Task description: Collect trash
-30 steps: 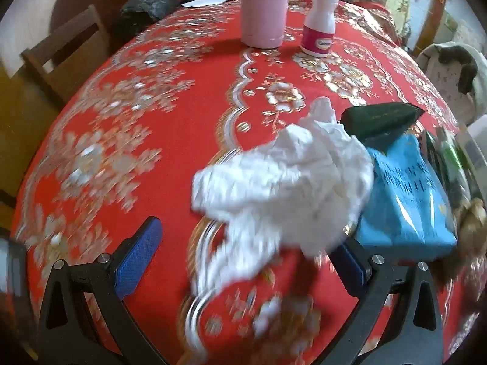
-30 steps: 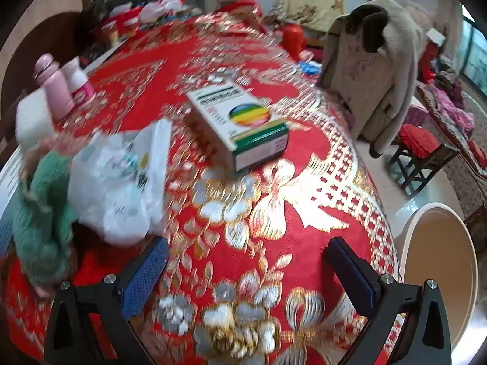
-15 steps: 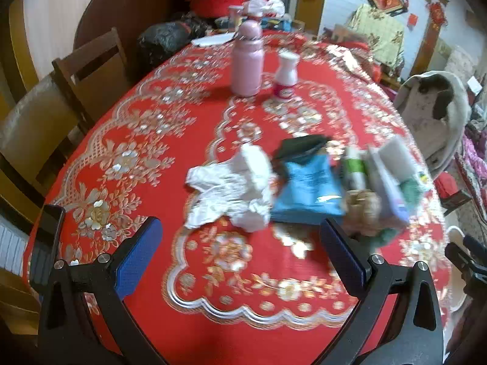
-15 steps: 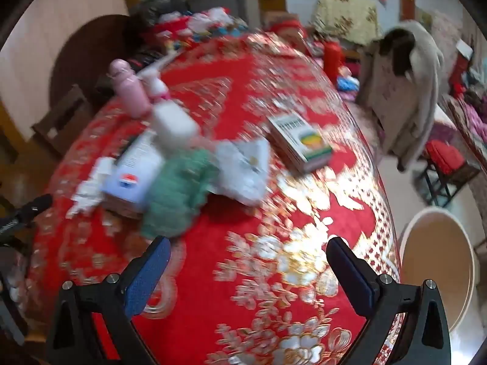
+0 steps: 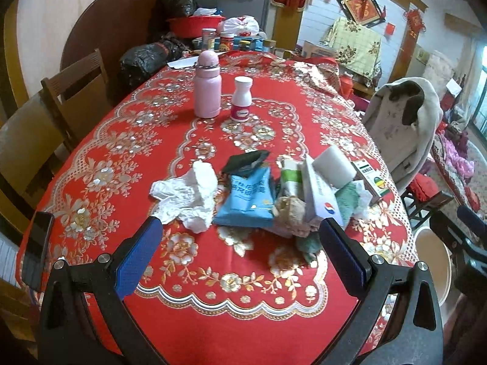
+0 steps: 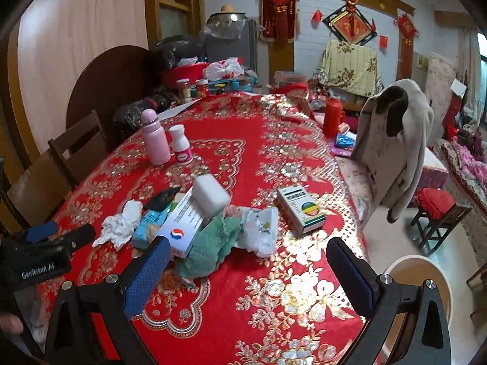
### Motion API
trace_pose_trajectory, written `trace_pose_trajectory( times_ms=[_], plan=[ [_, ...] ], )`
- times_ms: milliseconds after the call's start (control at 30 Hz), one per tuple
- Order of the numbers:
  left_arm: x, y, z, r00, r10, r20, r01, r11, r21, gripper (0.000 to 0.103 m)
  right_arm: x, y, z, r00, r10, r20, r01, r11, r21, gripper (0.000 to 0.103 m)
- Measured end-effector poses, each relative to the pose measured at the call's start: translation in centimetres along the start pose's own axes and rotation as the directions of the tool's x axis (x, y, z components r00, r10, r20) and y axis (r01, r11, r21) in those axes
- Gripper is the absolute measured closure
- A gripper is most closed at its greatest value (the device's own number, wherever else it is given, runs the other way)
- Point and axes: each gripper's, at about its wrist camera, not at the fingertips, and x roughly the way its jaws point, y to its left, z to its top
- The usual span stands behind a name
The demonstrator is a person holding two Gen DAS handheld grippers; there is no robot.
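Two grippers hovering above a red floral tablecloth covering a round table, both held over its near edge. Left gripper gaping wide, blue pads apart, gripping nothing; right gripper likewise spread and empty. Beige bin standing on the floor off the table's right edge. Grey coat draping over a chair beyond that same edge. Trash lying heaped near the middle of the cloth, toward the near edge: crumpled white tissue sitting at the heap's left end, touching a blue snack packet; white carton leaning on a green knitted cloth; white sponge block resting on top of the carton; white plastic bag lying just right of the green cloth. Green-and-white box lying slightly apart, toward the right edge. Pink bottle and small white bottle standing upright side by side, well beyond the heap toward the far edge.
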Motion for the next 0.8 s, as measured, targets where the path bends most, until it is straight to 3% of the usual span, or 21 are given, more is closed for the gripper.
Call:
trace_pose_trajectory(
  times_ms=[800],
  plan=[
    [-0.3, -1.7, 0.6, 0.999, -0.026, 0.018, 0.026, 0.999, 0.027, 0.001, 0.1, -0.9, 0.9, 1.0, -0.021, 0.021, 0.02, 0.998, 0.057, 0.001]
  ],
)
